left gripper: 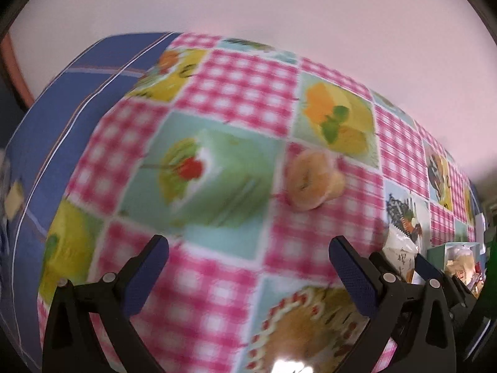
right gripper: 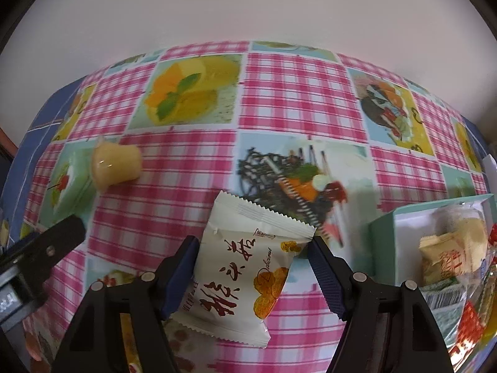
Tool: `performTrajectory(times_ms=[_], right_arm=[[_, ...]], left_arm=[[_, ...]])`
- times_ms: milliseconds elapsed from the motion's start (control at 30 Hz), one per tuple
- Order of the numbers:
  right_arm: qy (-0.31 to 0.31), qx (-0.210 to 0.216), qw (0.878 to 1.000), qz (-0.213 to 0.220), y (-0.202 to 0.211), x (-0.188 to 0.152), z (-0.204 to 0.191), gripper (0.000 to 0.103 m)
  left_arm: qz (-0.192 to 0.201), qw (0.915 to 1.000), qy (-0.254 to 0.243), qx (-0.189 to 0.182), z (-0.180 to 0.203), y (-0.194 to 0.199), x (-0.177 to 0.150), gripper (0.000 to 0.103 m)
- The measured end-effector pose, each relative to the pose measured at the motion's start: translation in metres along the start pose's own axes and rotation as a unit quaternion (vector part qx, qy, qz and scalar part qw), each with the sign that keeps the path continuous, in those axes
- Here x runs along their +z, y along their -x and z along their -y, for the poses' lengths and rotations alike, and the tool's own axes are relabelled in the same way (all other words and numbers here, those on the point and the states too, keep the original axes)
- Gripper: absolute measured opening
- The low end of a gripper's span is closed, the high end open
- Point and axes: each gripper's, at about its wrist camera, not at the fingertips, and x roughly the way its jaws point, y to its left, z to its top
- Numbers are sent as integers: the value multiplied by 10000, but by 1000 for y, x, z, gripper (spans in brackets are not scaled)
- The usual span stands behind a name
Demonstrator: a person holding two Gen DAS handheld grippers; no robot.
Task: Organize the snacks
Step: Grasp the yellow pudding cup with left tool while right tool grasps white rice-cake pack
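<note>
The white snack packet (right gripper: 245, 267) is lying slantwise on the surface (right gripper: 298, 93) between the jaws of the right gripper (right gripper: 253, 248). The left finger is touching the packet's edge, while the right finger is standing just clear of its far corner, so the jaws are partly spread around it and not yet pinching. That placement is suiting a grasp across the packet's narrow width, where the crinkly wrapper should give least.

Just to the right, the teal box (right gripper: 382, 217) is sitting open with other wrapped snacks already inside; judging by this, it is serving as the collecting place, and the packet is probably heading there.

Farther off to the left, a small yellow jelly cup (right gripper: 116, 164) is lying tipped on its side on the checked cloth, apart from everything else. The left gripper (left gripper: 248, 248) is hanging above the cloth near that cup (left gripper: 313, 180), jaws spread wide and holding nothing, likely lining up to collect it.
</note>
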Motion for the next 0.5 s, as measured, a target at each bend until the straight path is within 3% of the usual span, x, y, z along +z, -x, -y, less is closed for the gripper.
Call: performTrajectory(times_ms=[167,300,400,500], right_arm=[[121,45,9999,59,-2,4,2,74],[168,70,9998,95,-2,6,1,74],[176,69,9998,115,-9,12,-8,74],[161,58,9998,110,-8,14,-12,74]], left_arm=[[-15,9993,-375,91,34,-14,17,101],[-75,9979,-567,307,48,-28,24,87],[-71,9978,-547,370,51,-34,28,86],[-53,9970,-575,510,55,-38,31,59]])
